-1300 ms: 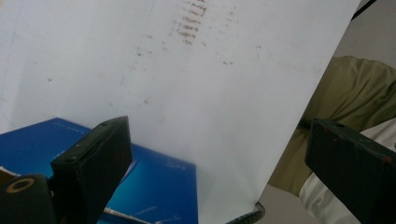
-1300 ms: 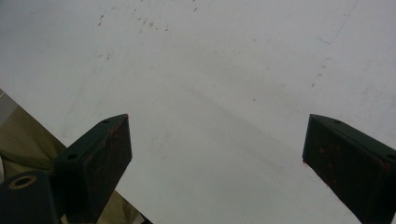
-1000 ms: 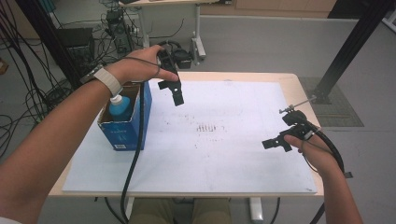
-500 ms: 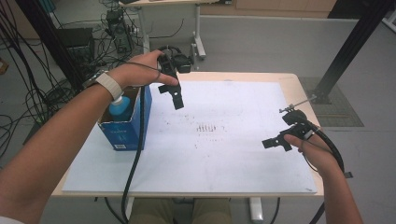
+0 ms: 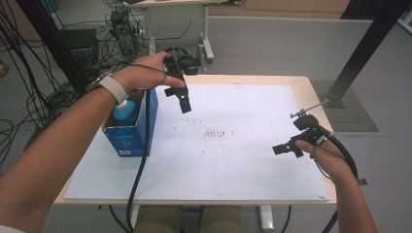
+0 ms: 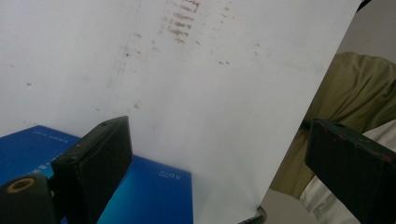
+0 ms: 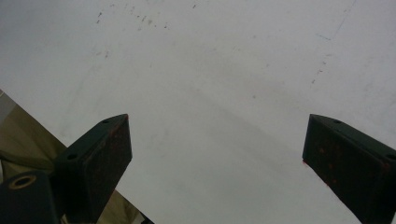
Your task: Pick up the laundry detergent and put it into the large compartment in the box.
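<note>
At the far left of the high view, the person's left forearm reaches diagonally up across the table edge, a pale watch strap (image 5: 112,88) on the wrist. Just below that wrist stands an open blue box (image 5: 130,132) on the left part of the white sheet (image 5: 233,160), with a light-blue capped bottle (image 5: 125,110) upright inside it. The left hand (image 5: 145,75) is curled over the top of the left gripper (image 5: 184,104), which hangs in the air just beyond the box's far right corner, tips pointing down toward the sheet. In the left gripper view its jaws stand wide apart with nothing between them; the blue box lies behind and below the left jaw, and the sheet's edge with the person's olive trousers (image 6: 359,88) sits beyond the right jaw. A black cable (image 5: 141,160) trails from this gripper down past the box's right side.

Well to the right, across a patch of faint dark marks (image 5: 214,133), the right hand (image 5: 325,158) holds the right gripper (image 5: 284,149) low over the sheet near its right edge, tips pointing left. In the right gripper view its jaws are likewise spread wide and empty over bare sheet.
</note>
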### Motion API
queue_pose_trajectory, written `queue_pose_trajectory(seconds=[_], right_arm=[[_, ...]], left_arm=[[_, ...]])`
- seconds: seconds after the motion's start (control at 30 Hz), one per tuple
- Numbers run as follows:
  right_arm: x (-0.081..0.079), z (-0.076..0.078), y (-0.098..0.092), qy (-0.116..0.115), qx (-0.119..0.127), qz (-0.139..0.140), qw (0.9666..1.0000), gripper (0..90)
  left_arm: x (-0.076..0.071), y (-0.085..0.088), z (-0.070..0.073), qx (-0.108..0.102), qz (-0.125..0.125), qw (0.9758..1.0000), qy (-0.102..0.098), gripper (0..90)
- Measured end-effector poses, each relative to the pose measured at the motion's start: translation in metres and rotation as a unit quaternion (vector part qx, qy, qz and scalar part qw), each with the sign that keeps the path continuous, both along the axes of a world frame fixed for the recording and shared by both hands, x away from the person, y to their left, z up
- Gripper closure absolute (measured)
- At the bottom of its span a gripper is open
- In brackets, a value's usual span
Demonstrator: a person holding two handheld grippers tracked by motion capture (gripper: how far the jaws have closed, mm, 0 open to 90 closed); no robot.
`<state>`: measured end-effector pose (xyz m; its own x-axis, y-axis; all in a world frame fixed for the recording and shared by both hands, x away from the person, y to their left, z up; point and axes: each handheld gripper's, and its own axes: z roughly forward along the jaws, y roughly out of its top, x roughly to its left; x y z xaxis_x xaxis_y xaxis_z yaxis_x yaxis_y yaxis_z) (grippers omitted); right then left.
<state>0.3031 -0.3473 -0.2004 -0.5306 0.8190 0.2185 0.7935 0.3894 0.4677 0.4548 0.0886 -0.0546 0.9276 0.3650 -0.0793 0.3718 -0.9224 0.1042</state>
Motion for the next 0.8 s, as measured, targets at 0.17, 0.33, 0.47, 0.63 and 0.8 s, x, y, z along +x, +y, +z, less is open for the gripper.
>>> queue_pose_trajectory(seconds=[0.17,0.33,0.47,0.63,0.8], right_arm=[[0.0003,0.0002,0.0,0.0,0.0,0.001,1.0,7.9],[0.0009,0.0003,0.0007,0.001,0.0,0.001,1.0,7.8],[0.0008,0.0002,0.0011,0.001,0.001,0.001,1.0,7.9],[-0.0001,0.0,0.0009,-0.001,0.002,0.002,1.0,7.8],[-0.0019,-0.0001,-0.0006,-0.001,0.003,0.0,1.0,7.8]], left_arm=[[0.0006,0.0005,0.0015,0.003,0.001,1.0,0.002,8.0],[-0.0003,0.0027,0.002,0.001,0.002,1.0,0.0,8.0],[-0.0011,0.0038,0.0026,0.001,0.003,1.0,-0.001,8.2],[-0.0024,0.0042,0.0026,-0.001,0.003,1.0,-0.003,8.2],[-0.003,0.0035,0.0034,0.0,0.002,1.0,-0.003,8.2]])
